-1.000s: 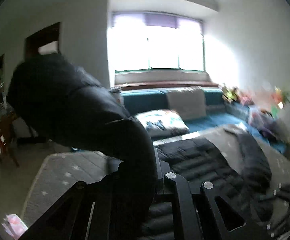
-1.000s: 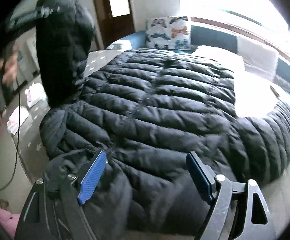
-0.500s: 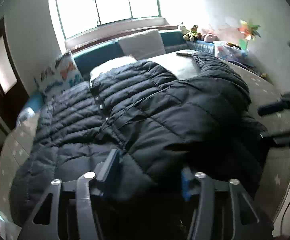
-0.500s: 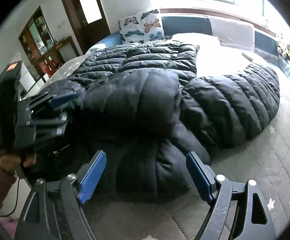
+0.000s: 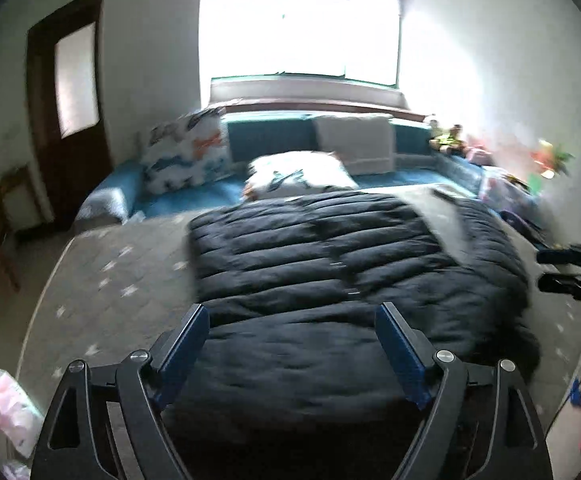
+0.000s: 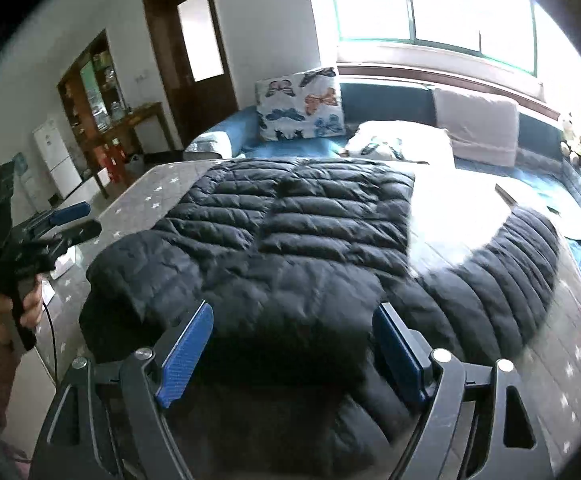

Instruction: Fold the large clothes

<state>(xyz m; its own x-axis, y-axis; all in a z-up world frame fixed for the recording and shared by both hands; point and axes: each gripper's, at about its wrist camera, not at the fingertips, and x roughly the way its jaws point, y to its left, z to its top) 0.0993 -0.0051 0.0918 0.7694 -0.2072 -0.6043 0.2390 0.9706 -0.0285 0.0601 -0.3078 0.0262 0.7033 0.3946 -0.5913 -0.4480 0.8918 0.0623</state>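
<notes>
Black puffer jacket (image 6: pixel 290 240) flat on grey bed (image 5: pixel 122 280); both hand-held grippers (image 5: pixel 292 344) (image 6: pixel 292 344) apart, empty.

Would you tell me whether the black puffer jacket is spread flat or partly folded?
Partly folded: one sleeve lies across the black puffer jacket; the other sleeve is stretched out.
</notes>
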